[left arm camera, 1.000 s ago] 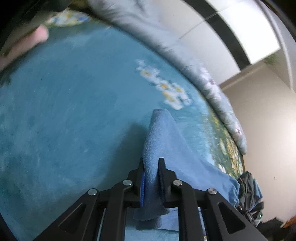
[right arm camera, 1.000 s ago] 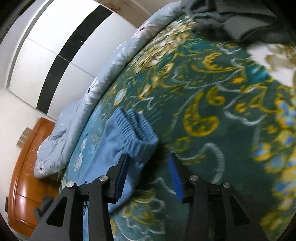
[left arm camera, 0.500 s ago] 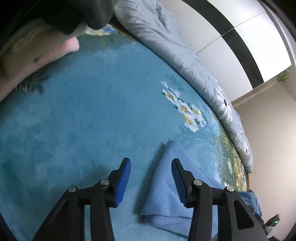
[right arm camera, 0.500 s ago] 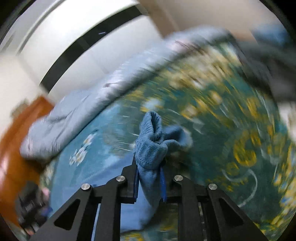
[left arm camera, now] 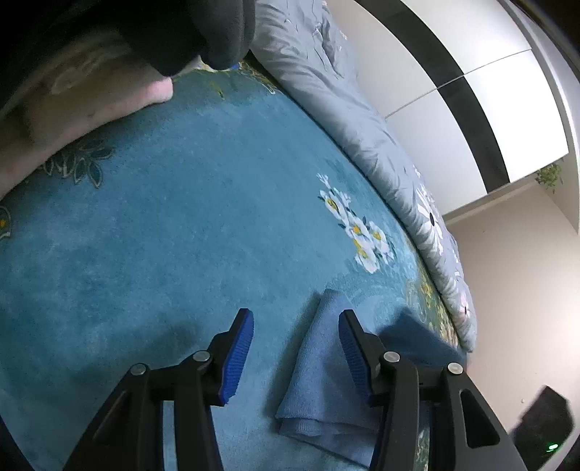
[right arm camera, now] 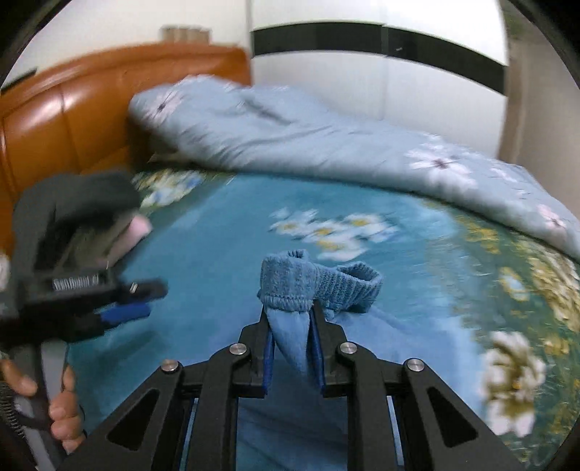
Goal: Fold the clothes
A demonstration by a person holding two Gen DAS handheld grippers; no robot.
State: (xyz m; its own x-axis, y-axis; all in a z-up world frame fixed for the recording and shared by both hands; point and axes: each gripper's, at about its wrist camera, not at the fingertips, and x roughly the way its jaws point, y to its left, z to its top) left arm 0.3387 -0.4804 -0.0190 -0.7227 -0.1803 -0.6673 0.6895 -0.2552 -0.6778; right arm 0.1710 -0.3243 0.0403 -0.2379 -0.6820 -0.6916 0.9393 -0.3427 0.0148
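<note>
Left wrist view: the left gripper [left arm camera: 295, 342] points down at a bed [left arm camera: 163, 235] covered by a teal spread with white and yellow flowers. Its jaws stand about half open and are opening, and their blue pads press on nothing. A folded end of a light blue garment [left arm camera: 319, 366] lies flat on the bed in the gap between the jaws, closer to the right-hand jaw and partly hidden behind it, then runs on past that jaw to the right. Beyond the jaws, a rumpled grey-blue quilt [left arm camera: 344, 108] with flower prints runs along the far edge of the bed. Up and to the left of the jaws sit a pale pink cloth [left arm camera: 108, 101] and a dark garment [left arm camera: 188, 32] on top of it. A white wardrobe [left arm camera: 507, 108] with a black stripe stands behind the quilt. Right wrist view, somewhat blurred: the right gripper [right arm camera: 290, 326] has its jaws nearly closed, clamped on the light blue garment [right arm camera: 290, 337]. The ribbed band [right arm camera: 319, 282] of the garment bunches up just above the jaw tips, and the rest trails down below and to the right of the jaws onto the bed [right arm camera: 217, 246]. To the left of the jaws, the left gripper [right arm camera: 123, 304] shows with a hand [right arm camera: 61, 409] on its handle. Behind lie the quilt [right arm camera: 326, 134], an orange-brown headboard [right arm camera: 72, 108] and the wardrobe [right arm camera: 362, 72].
</note>
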